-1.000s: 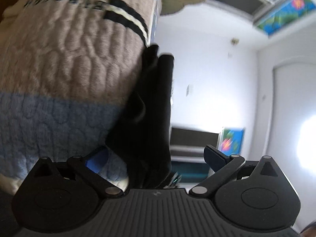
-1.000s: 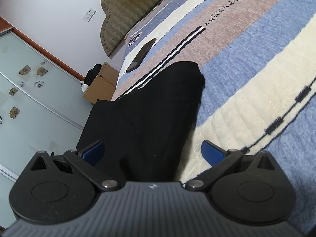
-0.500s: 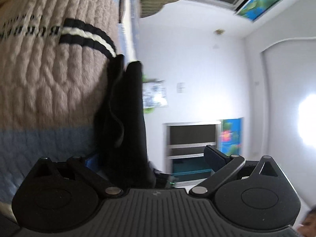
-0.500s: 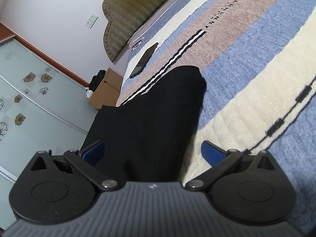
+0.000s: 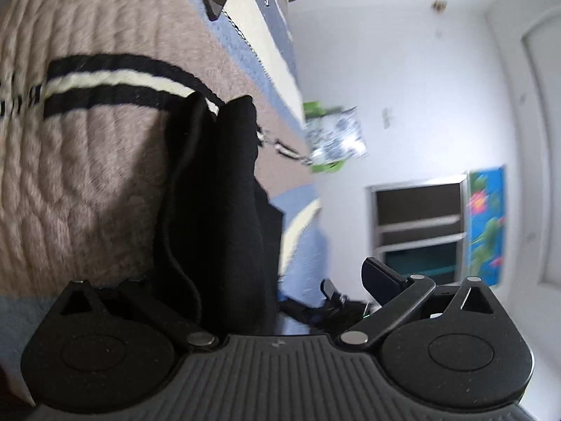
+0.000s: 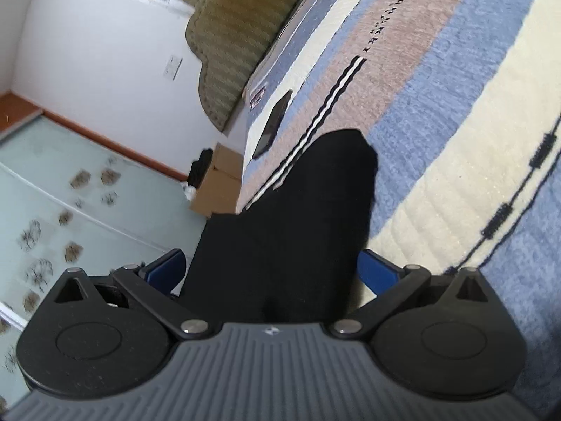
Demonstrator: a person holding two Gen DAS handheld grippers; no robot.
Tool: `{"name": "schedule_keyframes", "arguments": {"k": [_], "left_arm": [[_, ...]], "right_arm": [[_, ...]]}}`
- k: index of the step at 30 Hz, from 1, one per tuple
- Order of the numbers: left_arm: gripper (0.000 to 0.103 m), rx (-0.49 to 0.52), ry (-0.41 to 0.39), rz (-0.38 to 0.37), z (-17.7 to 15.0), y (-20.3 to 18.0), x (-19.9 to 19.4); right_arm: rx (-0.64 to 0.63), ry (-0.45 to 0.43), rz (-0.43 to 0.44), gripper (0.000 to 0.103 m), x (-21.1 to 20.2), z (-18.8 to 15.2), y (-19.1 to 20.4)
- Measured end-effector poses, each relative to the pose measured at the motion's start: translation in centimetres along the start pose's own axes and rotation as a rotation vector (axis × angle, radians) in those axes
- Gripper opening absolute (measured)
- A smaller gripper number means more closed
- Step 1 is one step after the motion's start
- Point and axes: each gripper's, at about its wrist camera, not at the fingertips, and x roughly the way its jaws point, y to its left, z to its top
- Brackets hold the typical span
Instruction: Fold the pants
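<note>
Black pants (image 6: 298,231) on the striped bed cover (image 6: 455,112), one end lying on the beige and blue bands, the near end lifted toward both cameras. Right tongs (image 6: 273,273) wide apart, blue fingers (image 6: 377,273) showing on both sides of the cloth, which passes between them and looks draped over the body of the tool, not pinched. Left tongs (image 5: 266,280) also spread, as far as can be judged: only the right finger (image 5: 382,279) visible, the other hidden behind the hanging pants (image 5: 217,210), so a pinch near the hidden base not excluded. Cloth soft, light and limp, thick in folds with a seam edge showing; likely to sag, slip and bunch when carried by one point only. Best hold probably at the two corners of one end, through all layers together, with some tension between both hands so that the fold falls flat. Dark flat thing (image 6: 271,126) lying farther up the bed, well apart from the pants. Left view partly blurred.
</note>
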Motion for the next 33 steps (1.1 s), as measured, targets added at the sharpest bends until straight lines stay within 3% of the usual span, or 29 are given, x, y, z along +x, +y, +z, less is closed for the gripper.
{"name": "schedule_keyframes", "arguments": {"k": [3, 5, 6, 7, 8, 9, 11, 13, 15, 16, 17, 18, 19, 26, 33], "left_arm": [[0.103, -0.007, 0.002, 0.038, 0.2, -0.2, 0.7], [0.103, 0.007, -0.001, 0.055, -0.1, -0.7, 1.0], [0.103, 0.022, 0.001, 0.073, -0.2, -1.3, 1.4], [0.103, 0.031, 0.001, 0.095, -0.1, -1.7, 2.1], [0.103, 0.039, 0.000, 0.111, -0.5, -1.6, 2.1], [0.102, 0.050, -0.003, 0.131, -0.5, -2.1, 2.2], [0.098, 0.080, -0.006, 0.173, -1.4, -1.0, 2.1], [0.085, 0.116, -0.018, 0.245, -1.4, -1.7, 2.7], [0.045, 0.138, -0.026, 0.326, -1.4, -2.1, 3.0], [0.038, 0.141, -0.024, 0.370, -1.3, -2.1, 3.1], [0.034, 0.144, -0.018, 0.386, -1.3, -2.1, 2.9], [0.032, 0.146, -0.016, 0.381, -1.4, -2.1, 2.9], [0.031, 0.151, -0.021, 0.386, -1.5, -2.2, 2.9], [0.024, 0.278, -0.049, 0.457, -2.9, -5.4, 3.3], [0.023, 0.377, -0.067, 0.493, -3.5, -9.8, 4.7]], "right_arm": [[0.002, 0.017, -0.064, 0.086, 0.2, 0.0, -0.2], [0.020, 0.041, -0.010, 0.085, 0.4, -0.2, -0.2], [0.020, 0.052, -0.010, 0.079, 0.4, -0.4, 0.0], [0.000, 0.062, -0.068, 0.072, 0.7, -0.4, 0.0], [0.000, 0.070, -0.116, 0.056, 1.0, -0.5, -0.4], [0.020, 0.065, -0.123, 0.054, 0.9, -0.4, -0.7], [0.086, 0.061, -0.050, 0.056, 0.3, -0.3, -1.4], [0.103, 0.097, -0.008, 0.061, 0.6, -0.7, -1.4], [0.065, 0.128, 0.015, 0.061, 1.2, -0.8, -0.7], [0.053, 0.131, 0.008, 0.061, 1.4, -0.8, -0.5], [0.049, 0.133, -0.001, 0.056, 1.5, -0.8, -0.5], [0.041, 0.130, -0.023, 0.034, 1.5, -0.8, -0.6], [0.033, 0.121, -0.085, 0.020, 1.4, -0.8, -0.6], [-0.033, 0.070, -0.189, 0.015, 1.5, -1.8, 1.8], [-0.077, 0.018, -0.183, 0.013, -0.6, -0.7, 4.0]]}}
